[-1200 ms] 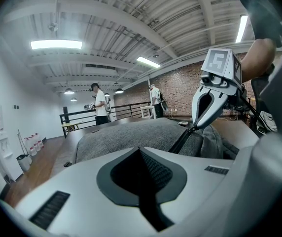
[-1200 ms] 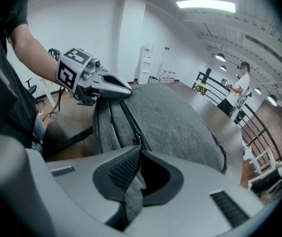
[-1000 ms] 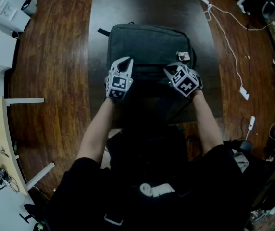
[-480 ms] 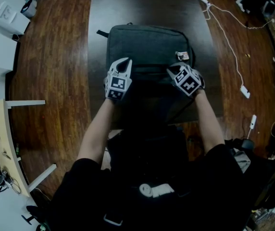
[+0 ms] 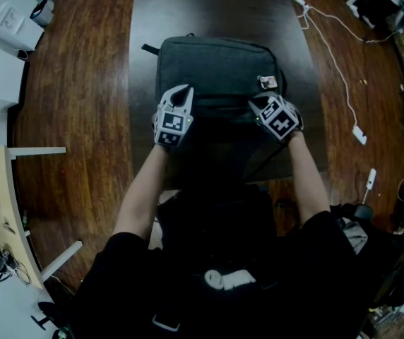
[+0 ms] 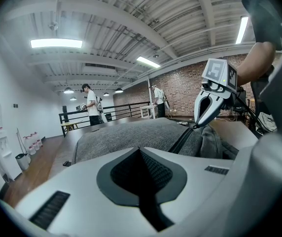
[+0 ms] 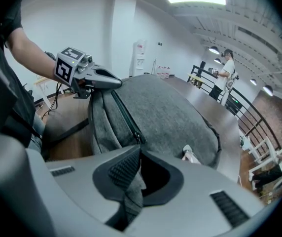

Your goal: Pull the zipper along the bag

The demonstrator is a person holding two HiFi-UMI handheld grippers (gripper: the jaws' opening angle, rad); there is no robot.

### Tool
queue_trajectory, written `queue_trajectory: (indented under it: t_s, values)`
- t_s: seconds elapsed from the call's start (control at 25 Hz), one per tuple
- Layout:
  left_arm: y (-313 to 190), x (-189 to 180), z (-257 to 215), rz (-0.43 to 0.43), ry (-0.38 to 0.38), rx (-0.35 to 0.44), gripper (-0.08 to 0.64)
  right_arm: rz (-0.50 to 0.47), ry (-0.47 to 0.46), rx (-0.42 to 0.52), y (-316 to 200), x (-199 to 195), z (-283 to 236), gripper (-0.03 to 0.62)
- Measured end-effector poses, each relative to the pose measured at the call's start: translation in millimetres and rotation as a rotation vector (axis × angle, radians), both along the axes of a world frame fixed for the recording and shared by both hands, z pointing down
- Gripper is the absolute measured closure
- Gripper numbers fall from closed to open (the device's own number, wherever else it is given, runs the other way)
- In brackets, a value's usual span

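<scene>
**Right gripper nips the zipper pull; left gripper waits at the track's other end**

The dark grey fabric backpack point(image 5: 220, 62) lies flat on the dark wooden table point(image 5: 188, 6), upper middle of the head view. The right gripper point(image 7: 139, 148) has its jaws pressed together on a strip of grey fabric point(image 7: 130, 191), seemingly the pull. The strip sits just short of the black zipper slider point(image 7: 139, 138), so a drag should carry the slider along the dark zipper track point(image 7: 123, 110). The left gripper point(image 6: 141, 151) has its jaws together with nothing visible between them. Its tip sits at the track's far end, probably to brace the bag against that pull.
</scene>
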State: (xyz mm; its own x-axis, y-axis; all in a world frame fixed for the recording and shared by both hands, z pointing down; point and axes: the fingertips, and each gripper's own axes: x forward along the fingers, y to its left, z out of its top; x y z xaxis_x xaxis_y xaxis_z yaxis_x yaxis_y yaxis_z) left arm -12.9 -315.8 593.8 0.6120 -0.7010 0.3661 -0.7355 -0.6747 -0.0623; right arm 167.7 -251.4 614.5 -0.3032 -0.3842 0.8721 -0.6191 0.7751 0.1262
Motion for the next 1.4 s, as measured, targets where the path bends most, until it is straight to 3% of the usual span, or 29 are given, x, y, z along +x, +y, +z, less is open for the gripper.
queue_trajectory:
  t_s: [0.64,0.72,0.84,1.0,1.2,1.4]
  values:
    - [1.3,0.1,-0.5,0.002,0.003,-0.005,0.563,0.03,0.021,-0.014,-0.3,14.2,5.6,0.572]
    - [1.1,-1.0,-1.0,0.002,0.003,-0.006,0.563,0.042,0.064,-0.019,-1.1,20.6,7.7,0.574]
    - [0.4,-2.5,0.3,-0.003,0.006,0.001,0.563,0.087,0.224,-0.037,7.8,65.3,15.5,0.589]
    - [-2.8,-5.3,2.6,-0.019,-0.013,0.034,0.563,0.205,0.054,0.052,7.2,79.9,-15.1,0.588]
    - [-1.7,-0.7,1.9,-0.026,-0.026,0.02,0.563,0.245,-0.007,0.095,22.6,80.2,-16.1,0.584]
    - [-0.3,0.0,2.5,-0.023,-0.027,0.009,0.563,0.273,-0.161,0.211,32.5,49.4,-25.3,0.586]
